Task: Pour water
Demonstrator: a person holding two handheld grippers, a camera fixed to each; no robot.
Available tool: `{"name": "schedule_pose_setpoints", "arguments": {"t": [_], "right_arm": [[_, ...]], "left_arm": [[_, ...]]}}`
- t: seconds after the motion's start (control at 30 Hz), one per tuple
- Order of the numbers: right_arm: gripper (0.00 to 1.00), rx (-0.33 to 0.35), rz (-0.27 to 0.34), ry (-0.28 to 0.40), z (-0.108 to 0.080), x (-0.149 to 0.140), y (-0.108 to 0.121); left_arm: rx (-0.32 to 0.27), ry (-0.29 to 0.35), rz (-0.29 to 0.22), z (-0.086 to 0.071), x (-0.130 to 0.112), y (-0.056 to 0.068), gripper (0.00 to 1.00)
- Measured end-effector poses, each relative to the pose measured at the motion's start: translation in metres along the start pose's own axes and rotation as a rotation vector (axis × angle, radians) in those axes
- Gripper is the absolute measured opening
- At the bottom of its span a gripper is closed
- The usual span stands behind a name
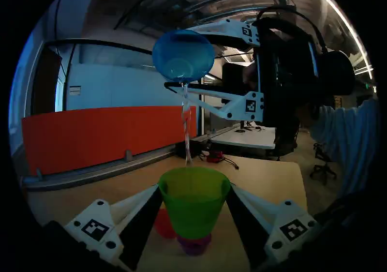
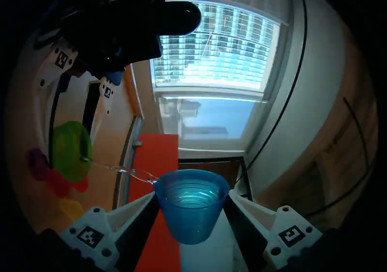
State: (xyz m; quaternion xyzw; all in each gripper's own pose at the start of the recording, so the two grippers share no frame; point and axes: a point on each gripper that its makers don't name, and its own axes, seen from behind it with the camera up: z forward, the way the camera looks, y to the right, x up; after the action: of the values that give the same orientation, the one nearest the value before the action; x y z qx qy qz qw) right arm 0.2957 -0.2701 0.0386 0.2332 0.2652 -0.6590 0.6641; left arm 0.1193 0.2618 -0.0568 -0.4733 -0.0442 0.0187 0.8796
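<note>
Left gripper (image 1: 194, 197) clamps a green cup (image 1: 194, 209) between both fingers, upright and near the camera. Just below the green cup, a red cup (image 1: 164, 223) and a purple cup (image 1: 194, 245) sit on a wooden table (image 1: 271, 175). A thin stream of water (image 1: 186, 127) falls into the green cup from a blue cup (image 1: 183, 54) tipped above it. Right gripper (image 2: 191, 199) presses both fingers on the blue cup. In the right gripper view, water leaves the cup's rim toward the left.
</note>
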Motion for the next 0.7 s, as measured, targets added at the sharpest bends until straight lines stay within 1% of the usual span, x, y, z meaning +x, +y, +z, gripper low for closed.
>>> {"name": "schedule_pose_setpoints", "arguments": {"t": [0.17,0.4,0.6,0.7], "right_arm": [[0.89,-0.005,-0.044,0.004,0.000,0.005,0.002],[0.89,-0.021,-0.127,0.013,0.000,0.016,0.006],[0.89,-0.029,-0.196,0.021,-0.001,0.026,0.006],[0.89,-0.030,-0.219,0.028,-0.002,0.030,0.004]], "left_arm": [[0.000,0.004,0.001,0.000,0.002,0.001,0.87],[0.002,0.008,0.001,0.000,0.003,0.000,0.86],[0.003,0.012,0.000,0.000,0.004,0.000,0.86],[0.004,0.014,-0.001,-0.001,0.004,0.000,0.86]]}}
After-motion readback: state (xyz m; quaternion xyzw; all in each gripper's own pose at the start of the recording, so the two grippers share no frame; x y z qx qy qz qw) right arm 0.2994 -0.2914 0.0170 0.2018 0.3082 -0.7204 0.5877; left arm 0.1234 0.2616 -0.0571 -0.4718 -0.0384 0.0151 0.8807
